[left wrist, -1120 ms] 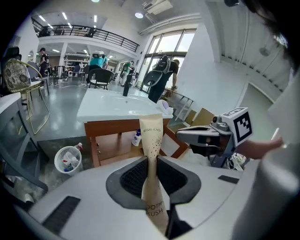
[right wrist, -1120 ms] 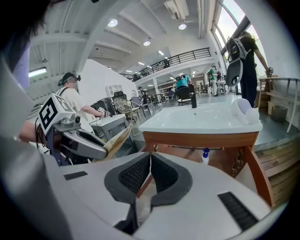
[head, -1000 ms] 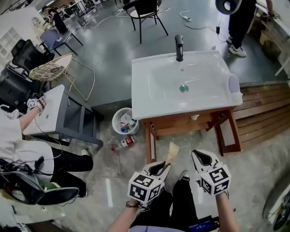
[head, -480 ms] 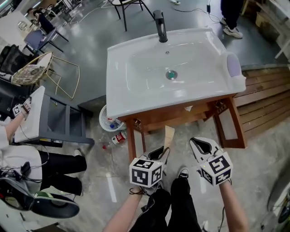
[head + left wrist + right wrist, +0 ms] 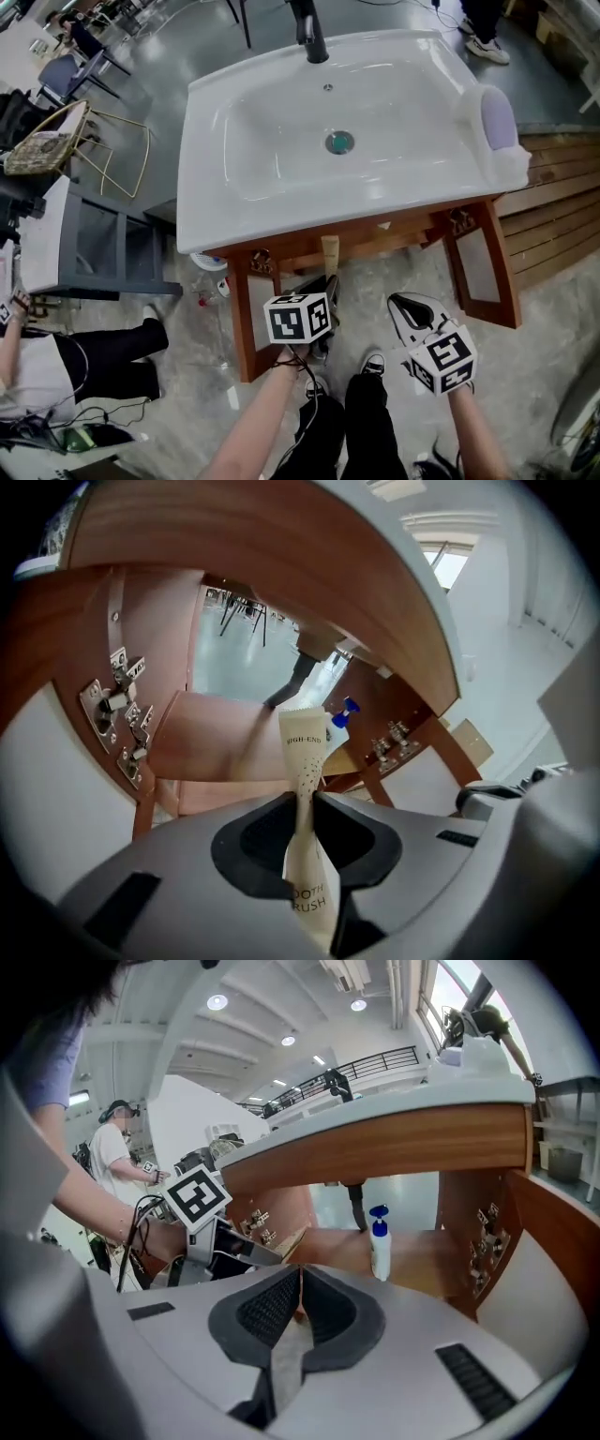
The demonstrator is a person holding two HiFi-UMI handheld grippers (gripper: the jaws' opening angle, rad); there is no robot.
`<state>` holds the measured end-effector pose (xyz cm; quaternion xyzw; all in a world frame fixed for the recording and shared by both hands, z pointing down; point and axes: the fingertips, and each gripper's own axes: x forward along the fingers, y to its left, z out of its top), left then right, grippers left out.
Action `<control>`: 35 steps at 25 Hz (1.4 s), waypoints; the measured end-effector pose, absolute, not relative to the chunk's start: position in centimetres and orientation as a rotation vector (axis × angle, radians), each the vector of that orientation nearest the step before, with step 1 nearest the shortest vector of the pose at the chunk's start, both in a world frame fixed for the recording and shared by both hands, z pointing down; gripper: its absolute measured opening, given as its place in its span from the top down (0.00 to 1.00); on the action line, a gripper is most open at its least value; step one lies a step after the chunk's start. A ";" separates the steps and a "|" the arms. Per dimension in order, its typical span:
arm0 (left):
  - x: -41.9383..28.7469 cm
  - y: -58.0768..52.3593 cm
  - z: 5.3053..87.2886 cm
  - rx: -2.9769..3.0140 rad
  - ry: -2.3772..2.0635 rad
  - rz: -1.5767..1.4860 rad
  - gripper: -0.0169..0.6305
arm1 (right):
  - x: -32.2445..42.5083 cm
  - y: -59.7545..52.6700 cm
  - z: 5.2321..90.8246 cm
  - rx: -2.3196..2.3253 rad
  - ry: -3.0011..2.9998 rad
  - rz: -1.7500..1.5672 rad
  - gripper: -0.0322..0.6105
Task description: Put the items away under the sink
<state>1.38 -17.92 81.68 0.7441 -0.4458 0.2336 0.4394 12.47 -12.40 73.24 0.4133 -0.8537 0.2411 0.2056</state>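
A white sink (image 5: 281, 202) tops a wooden cabinet (image 5: 361, 246) whose two doors stand open. My left gripper (image 5: 323, 287) is shut on a cream toothbrush packet (image 5: 329, 254) that points up at the cabinet opening. In the left gripper view the toothbrush packet (image 5: 304, 761) sticks out between the shut jaws of the left gripper (image 5: 305, 804), with the wooden shelf (image 5: 225, 747) behind it. My right gripper (image 5: 401, 304) hovers to the right, lower, outside the cabinet. In its own view the right gripper (image 5: 300, 1286) is shut with nothing seen in it. A blue-pump bottle (image 5: 379, 1241) stands on the shelf.
The open left door (image 5: 242, 323) and right door (image 5: 480, 267) flank the opening. A white waste basket (image 5: 199, 262) and a bottle on the floor (image 5: 221, 286) lie left of the cabinet. A grey table (image 5: 56, 239) and a seated person are further left. Wooden decking (image 5: 553, 220) lies right.
The view has closed in on the sink. My left gripper has carried the toothbrush packet forward to the cabinet opening. The right gripper has kept its place beside it.
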 end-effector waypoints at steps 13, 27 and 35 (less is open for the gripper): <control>-1.3 -25.4 90.7 1.775 -1.227 0.709 0.86 | 13.4 -13.6 80.5 1.192 -2.398 0.707 0.92; -4.1 -32.0 92.6 1.627 -1.463 0.327 0.86 | 14.8 -12.7 85.0 1.173 -2.379 0.769 0.92; -4.5 -33.7 92.3 1.563 -1.523 0.054 0.58 | 14.5 -12.5 85.4 1.166 -2.368 0.796 0.92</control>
